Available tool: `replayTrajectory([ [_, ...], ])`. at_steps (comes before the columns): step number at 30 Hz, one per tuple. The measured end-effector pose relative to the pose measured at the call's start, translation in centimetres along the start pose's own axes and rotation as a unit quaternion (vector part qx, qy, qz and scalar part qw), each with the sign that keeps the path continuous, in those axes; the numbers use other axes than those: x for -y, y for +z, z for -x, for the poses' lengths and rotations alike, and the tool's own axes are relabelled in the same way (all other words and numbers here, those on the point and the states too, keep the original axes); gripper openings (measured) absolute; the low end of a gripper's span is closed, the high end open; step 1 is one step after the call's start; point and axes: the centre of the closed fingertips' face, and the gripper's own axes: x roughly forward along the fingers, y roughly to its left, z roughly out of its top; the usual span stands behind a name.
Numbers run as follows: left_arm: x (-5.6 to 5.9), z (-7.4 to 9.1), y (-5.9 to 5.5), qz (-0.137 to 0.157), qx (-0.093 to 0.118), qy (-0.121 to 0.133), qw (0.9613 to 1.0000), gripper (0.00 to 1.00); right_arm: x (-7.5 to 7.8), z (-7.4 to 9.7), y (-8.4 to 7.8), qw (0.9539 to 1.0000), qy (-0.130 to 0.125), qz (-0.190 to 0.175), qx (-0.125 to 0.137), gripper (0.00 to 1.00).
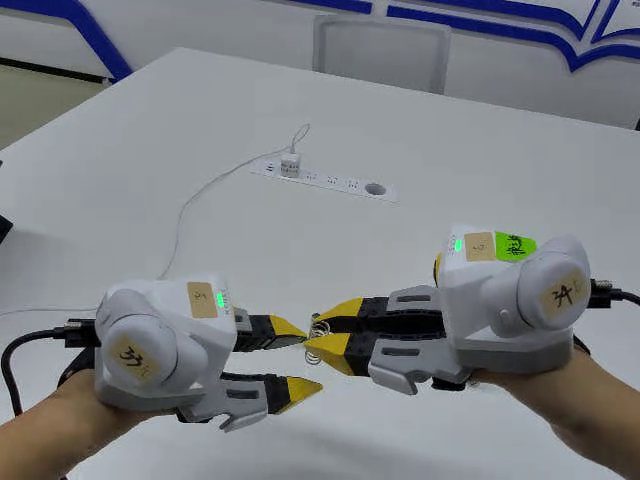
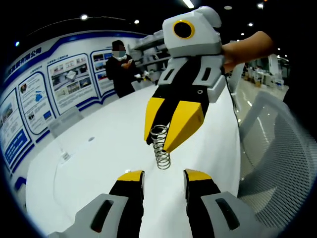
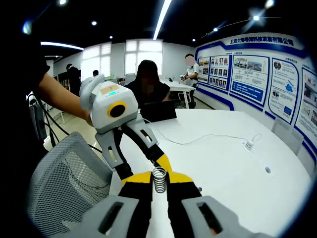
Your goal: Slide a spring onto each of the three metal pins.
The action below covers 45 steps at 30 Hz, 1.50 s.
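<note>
Holding: the right gripper (image 1: 330, 335) has its yellow-tipped jaws clamped on one end of the spring (image 2: 161, 146), and the rest of the coil sticks out free past the tips.
Facing: the left gripper (image 1: 297, 358) meets it tip to tip, jaws spread with nothing between them. In the left gripper view the spring's free end hangs just short of that gap.
Slip risk: the grip covers only a few coils at the very tips, so a small twist or an eased squeeze could let the spring shoot out sideways.
Crush risk: too hard a pinch could flatten those coils. A bent mouth would likely snag on a pin instead of sliding over it.
Handover risk: if the left jaws close on the free end while the right jaws pull away at an angle, the coil could stretch or kink between them.
Drop zone: both grippers hover above the near part of the white table (image 1: 300, 240), with a mesh chair (image 2: 277, 148) just beside that edge. A dropped spring would probably bounce and roll, and could go off the edge.
Farther out: the cable (image 1: 190, 215) and power strip (image 1: 325, 180) lie well apart from the work, so they look unlikely to interfere.
</note>
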Motion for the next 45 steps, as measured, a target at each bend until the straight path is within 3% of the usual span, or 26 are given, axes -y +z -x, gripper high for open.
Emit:
replayTrajectory([
  [2, -0.4, 0.3, 0.3, 0.004, 0.013, 0.011, 0.9998, 0.37, 0.3, 0.0, 0.2, 1.0000, -0.001, 0.001, 0.000, 0.11],
  [4, -1.2, 0.6, 1.2, 0.040, 0.039, 0.026, 0.9981, 0.41, 0.6, 0.0, 0.3, 1.0000, -0.002, 0.003, 0.000, 0.11],
  [7, -2.3, 1.2, 1.8, 0.041, 0.055, 0.046, 0.9966, 0.47, 1.3, 0.1, 0.6, 1.0000, -0.008, 0.005, 0.002, 0.11],
  [14, -3.3, 1.7, 0.1, 0.054, 0.038, 0.058, 0.9961, 0.56, 3.9, 0.6, 1.6, 0.9992, -0.037, -0.003, 0.016, 0.11],
  [22, -3.2, 1.9, -0.4, 0.065, 0.037, 0.056, 0.9956, 0.61, 5.7, 0.5, 1.5, 0.9987, -0.047, -0.007, 0.016, 0.11],
  [34, -3.2, 1.9, -2.3, 0.098, 0.018, 0.052, 0.9937, 0.71, 7.6, -0.8, 0.4, 0.9976, -0.060, -0.032, 0.010, 0.11],
  [39, -3.2, 2.1, -4.0, 0.105, -0.007, 0.053, 0.9930, 0.74, 8.1, -1.7, -0.2, 0.9970, -0.061, -0.046, 0.009, 0.11],
  [45, -3.1, 2.2, -4.4, 0.116, -0.009, 0.054, 0.9917, 0.80, 8.6, -2.7, -1.5, 0.9954, -0.067, -0.068, 0.002, 0.11],
])
